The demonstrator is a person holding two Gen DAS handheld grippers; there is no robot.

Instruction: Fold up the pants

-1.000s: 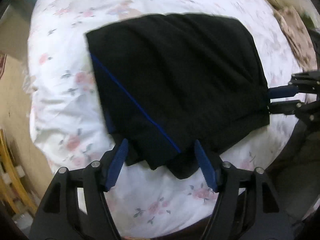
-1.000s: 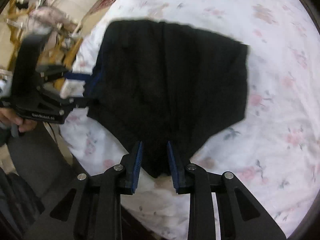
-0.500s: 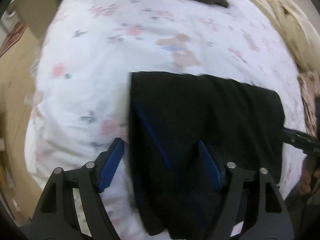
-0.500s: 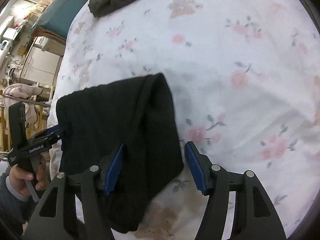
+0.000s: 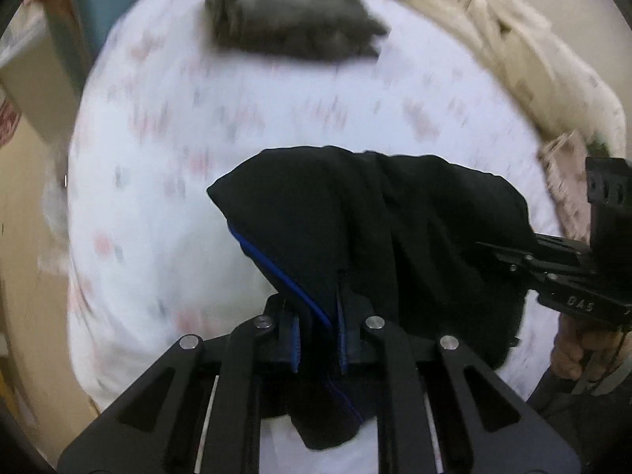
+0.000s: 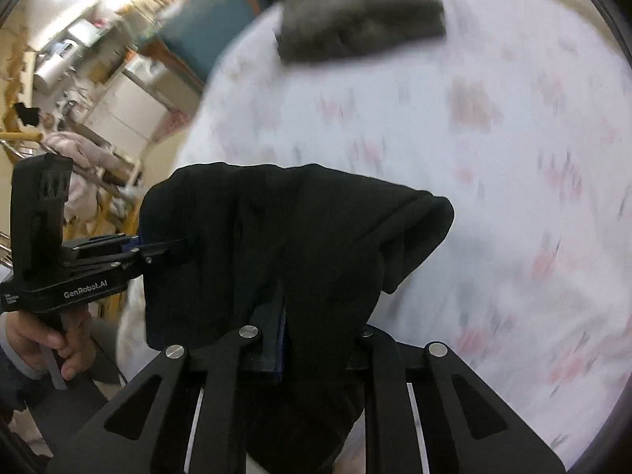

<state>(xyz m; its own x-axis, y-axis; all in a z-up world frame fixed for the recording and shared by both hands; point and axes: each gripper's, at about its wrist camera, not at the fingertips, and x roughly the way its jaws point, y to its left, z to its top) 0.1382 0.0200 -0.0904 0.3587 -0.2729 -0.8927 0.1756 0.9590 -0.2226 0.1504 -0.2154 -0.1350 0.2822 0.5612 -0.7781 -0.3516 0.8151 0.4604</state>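
Left claw [image 5: 318, 339] was clamped tight on a bunched corner of the black pants [image 5: 379, 233], right claw [image 6: 320, 339] pinched shut on the other corner. The folded bundle hung lifted between them, long axis claw to claw, its loose fold reaching forward over the bed [image 5: 245, 110] toward the grey garment [image 5: 292, 19].
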